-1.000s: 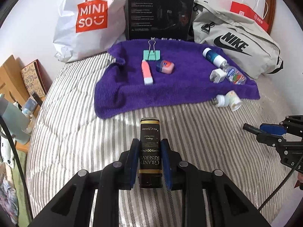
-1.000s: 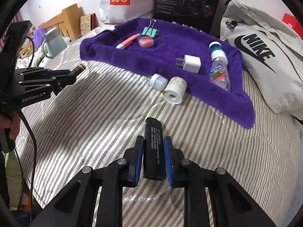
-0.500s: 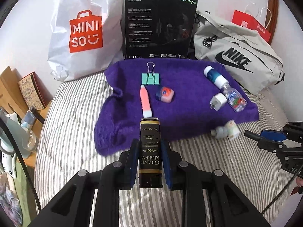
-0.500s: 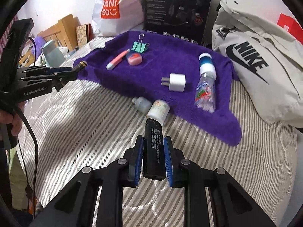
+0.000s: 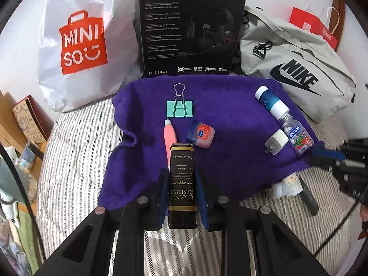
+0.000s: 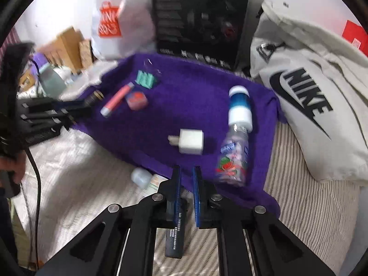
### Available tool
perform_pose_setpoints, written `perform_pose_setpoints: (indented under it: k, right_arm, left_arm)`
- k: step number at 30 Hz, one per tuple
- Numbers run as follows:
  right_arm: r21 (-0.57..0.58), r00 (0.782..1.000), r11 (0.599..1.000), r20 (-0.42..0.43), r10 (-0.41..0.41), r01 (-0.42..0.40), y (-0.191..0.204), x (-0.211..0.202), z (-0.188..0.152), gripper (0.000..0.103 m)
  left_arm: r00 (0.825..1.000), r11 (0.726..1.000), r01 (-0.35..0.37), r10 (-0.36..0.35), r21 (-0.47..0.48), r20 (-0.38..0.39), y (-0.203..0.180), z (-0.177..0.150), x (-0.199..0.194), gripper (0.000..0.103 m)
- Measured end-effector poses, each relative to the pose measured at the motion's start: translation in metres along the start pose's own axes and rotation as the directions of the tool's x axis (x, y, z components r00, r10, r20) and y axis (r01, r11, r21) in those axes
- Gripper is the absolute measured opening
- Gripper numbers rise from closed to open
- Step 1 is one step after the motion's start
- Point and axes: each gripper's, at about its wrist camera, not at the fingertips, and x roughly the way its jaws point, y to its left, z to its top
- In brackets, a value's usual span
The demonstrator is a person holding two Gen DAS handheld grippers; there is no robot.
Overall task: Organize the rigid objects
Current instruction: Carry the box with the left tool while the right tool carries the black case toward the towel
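The left gripper [image 5: 182, 193] is clamping a black "Grand Reserve" lighter [image 5: 182, 184] and the right gripper [image 6: 186, 194] is gripping, apparently loosely, a slim black lighter [image 6: 174, 239], both presumably bound for the purple towel [image 5: 230, 119] with its 6 items.

The white plastic bag [image 5: 76, 46] carries an orange MINISO logo. The black headset box [image 5: 191, 30] reads G2 and HECATE along its top and EDIFIER at the bottom. The grey bag [image 5: 296, 69] shows NIKE with a swoosh. The dark lighter [image 5: 182, 184] reads GRAND RESERVE.
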Motion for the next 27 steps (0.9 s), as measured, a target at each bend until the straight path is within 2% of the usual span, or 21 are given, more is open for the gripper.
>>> perform_pose_setpoints:
  k: [4, 6, 8, 10, 12, 16, 19, 21, 22, 23, 27]
  right_arm:
    - [0.0, 1.0, 1.0, 0.009, 0.018, -0.018, -0.001, -0.007, -0.012, 0.012]
    - [0.008, 0.998, 0.998, -0.012, 0.058, -0.058, -0.001, -0.008, -0.024, 0.025]
    - [0.003, 0.998, 0.999, -0.031, 0.049, -0.049, 0.001, -0.006, -0.037, 0.042]
    - [-0.016, 0.997, 0.998, -0.05, 0.053, -0.054, 0.006, -0.003, -0.05, 0.048]
    - [-0.027, 0.996, 0.998, -0.068, 0.059, -0.061, 0.011, 0.004, -0.059, 0.048]
    - [-0.056, 0.996, 0.998, -0.092, 0.019, -0.024, 0.017, 0.02, -0.067, 0.047]
    - [-0.039, 0.998, 0.999, -0.068, 0.016, -0.019, 0.015, 0.022, -0.068, 0.045]
    - [-0.052, 0.998, 0.999, -0.058, 0.008, -0.011, 0.015, 0.02, -0.069, 0.039]
    - [-0.05, 0.998, 0.999, -0.057, 0.007, -0.009, 0.015, 0.02, -0.069, 0.028]
    - [-0.047, 0.998, 0.999, -0.06, 0.002, -0.005, 0.014, 0.019, -0.069, 0.023]
    - [-0.064, 0.998, 0.998, -0.069, -0.007, 0.002, 0.016, 0.017, -0.07, 0.022]
  left_arm:
    - [1.0, 1.0, -0.003, 0.003, 0.003, -0.01, -0.001, -0.002, 0.007, 0.023]
    - [1.0, 1.0, 0.007, -0.007, 0.002, -0.012, -0.002, -0.004, 0.008, 0.023]
    - [1.0, 1.0, 0.004, -0.004, 0.004, -0.009, -0.004, -0.006, 0.008, 0.023]
    - [1.0, 1.0, 0.003, -0.003, 0.006, -0.008, -0.005, -0.007, 0.007, 0.023]
    - [1.0, 1.0, 0.004, -0.004, 0.001, -0.008, -0.004, -0.007, 0.007, 0.023]
    - [1.0, 1.0, 0.001, -0.001, 0.0, -0.011, -0.004, -0.007, 0.006, 0.023]
    - [1.0, 1.0, -0.001, 0.001, 0.002, -0.014, -0.004, -0.007, 0.005, 0.023]
    - [1.0, 1.0, -0.003, 0.003, -0.001, -0.014, -0.003, -0.007, 0.005, 0.023]
    - [1.0, 1.0, -0.001, 0.001, -0.003, -0.015, -0.003, -0.008, 0.005, 0.023]
    - [1.0, 1.0, -0.002, 0.002, -0.004, -0.015, -0.003, -0.008, 0.005, 0.023]
    - [1.0, 1.0, 0.0, 0.0, -0.006, -0.012, -0.004, -0.008, 0.003, 0.023]
